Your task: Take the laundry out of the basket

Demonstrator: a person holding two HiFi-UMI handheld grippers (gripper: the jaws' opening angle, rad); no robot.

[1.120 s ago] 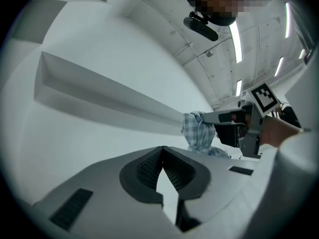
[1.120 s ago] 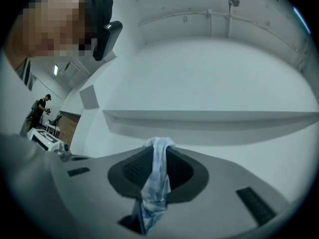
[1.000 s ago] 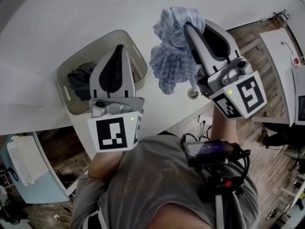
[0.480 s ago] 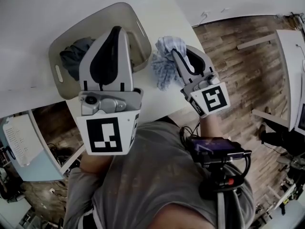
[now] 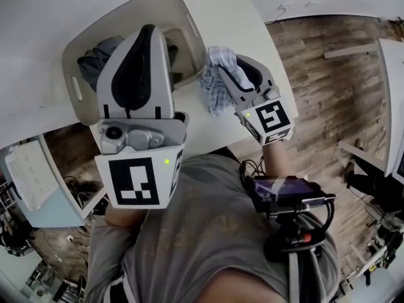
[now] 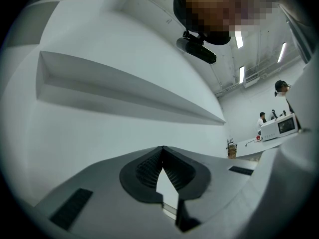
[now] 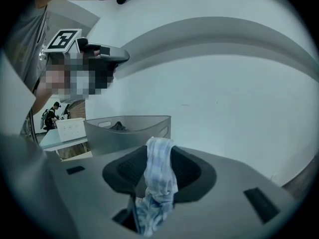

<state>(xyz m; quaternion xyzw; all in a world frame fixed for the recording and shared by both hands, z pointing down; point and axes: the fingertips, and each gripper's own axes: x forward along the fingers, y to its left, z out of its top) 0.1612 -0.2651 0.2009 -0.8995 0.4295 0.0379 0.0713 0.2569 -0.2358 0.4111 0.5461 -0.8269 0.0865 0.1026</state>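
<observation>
Closest to the head camera, the left gripper [image 6: 162, 149] is raised high. Its marker cube [image 5: 140, 180] fills the lower left of that view, above the person's grey shirt [image 5: 202, 232]. The left gripper's own view shows its jaws pressed together at the tips with nothing between them, aimed at a white wall and ceiling. A black device [image 5: 284, 188] sits at the person's chest, below the right forearm. Further out, the right gripper [image 5: 221, 65] reaches over the white table [image 5: 208, 125]. Its jaws are opening, and a blue-and-white checked cloth [image 7: 159, 173] is lodged in the gap. The cloth humps up over the tips and trails down toward the jaw base, with the pads loose about it rather than squeezing. From the head view the cloth hangs bunched on the gripper's left side, just beside the near right corner of the laundry basket [image 5: 71, 68]. Whether it touches the tabletop cannot be told. The grey basket stands on the table behind the left gripper, with a dark garment [image 5: 95, 59] crumpled inside at its left end. Beyond the table's right edge lies a wood-plank floor [image 5: 328, 74].
</observation>
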